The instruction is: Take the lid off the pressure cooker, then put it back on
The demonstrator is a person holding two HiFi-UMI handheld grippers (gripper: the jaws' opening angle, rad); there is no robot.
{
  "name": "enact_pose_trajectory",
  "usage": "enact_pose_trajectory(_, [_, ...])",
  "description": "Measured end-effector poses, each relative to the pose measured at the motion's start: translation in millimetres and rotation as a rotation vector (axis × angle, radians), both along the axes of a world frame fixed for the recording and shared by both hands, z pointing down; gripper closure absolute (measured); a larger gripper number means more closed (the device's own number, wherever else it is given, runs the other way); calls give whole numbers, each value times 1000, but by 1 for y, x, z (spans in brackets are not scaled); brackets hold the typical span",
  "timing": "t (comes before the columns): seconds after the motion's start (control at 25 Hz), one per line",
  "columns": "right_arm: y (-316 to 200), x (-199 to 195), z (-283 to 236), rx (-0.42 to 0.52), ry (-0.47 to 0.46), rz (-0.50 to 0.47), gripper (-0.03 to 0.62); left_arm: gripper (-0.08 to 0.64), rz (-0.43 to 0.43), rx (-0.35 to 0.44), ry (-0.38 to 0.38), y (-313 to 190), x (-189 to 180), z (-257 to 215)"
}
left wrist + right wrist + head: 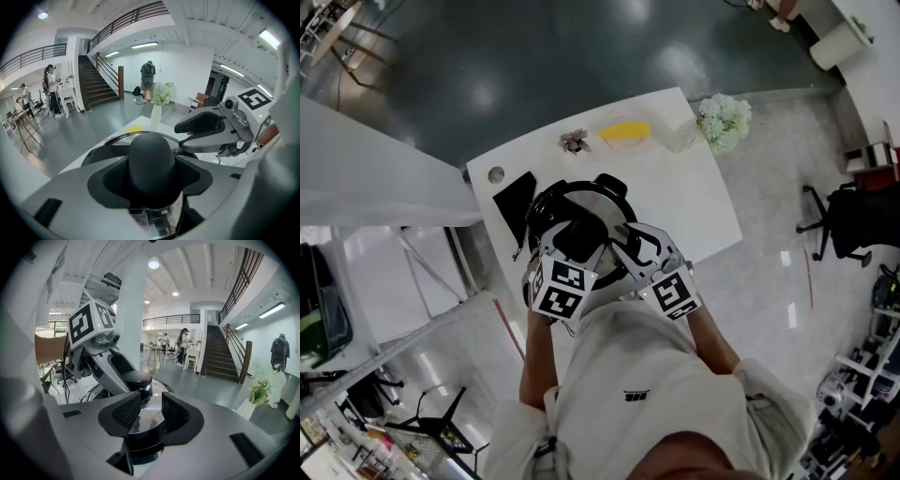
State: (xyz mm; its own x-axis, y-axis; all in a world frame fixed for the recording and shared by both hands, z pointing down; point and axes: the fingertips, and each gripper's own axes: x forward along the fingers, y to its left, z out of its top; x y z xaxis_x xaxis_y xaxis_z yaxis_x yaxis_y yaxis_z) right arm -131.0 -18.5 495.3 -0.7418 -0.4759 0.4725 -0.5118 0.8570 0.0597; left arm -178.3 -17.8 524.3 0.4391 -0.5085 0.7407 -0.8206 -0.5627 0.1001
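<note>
White table (698,192), pressure cooker (546,208); your left gripper (151,182) seems clamped on the lid knob (151,152); right gripper (146,411) stands open. Lift straight, steadily.

Bright, even light came from ceiling strips (145,45) and a round lamp (153,264), glare pooled on the glossy floor (487,94), and fisheye edges darkened and curved.

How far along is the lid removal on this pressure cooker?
Done: nothing visible; the lid sits on the cooker. In hand: left gripper grips the lid knob; right gripper hovers open beside it. Left: lift off, then replace.
</note>
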Motion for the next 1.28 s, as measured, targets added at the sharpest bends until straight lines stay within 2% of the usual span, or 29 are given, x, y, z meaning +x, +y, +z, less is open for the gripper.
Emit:
enact_pose_trajectory(0.12, [1, 1, 1, 19, 0, -6, 459, 264, 36, 0, 1, 2, 1, -1])
enact_pose_trajectory(0.24, [1, 2, -2, -14, 6, 18, 459, 265, 85, 0, 2, 3, 1, -1])
enact_pose_trajectory(0.84, [-3, 5, -1, -24, 15, 60, 459, 265, 246, -3, 2, 5, 2, -1])
enact_pose_trajectory(1.28, [-7, 10, 2, -28, 21, 88, 459, 265, 315, -9, 6, 5, 4, 0])
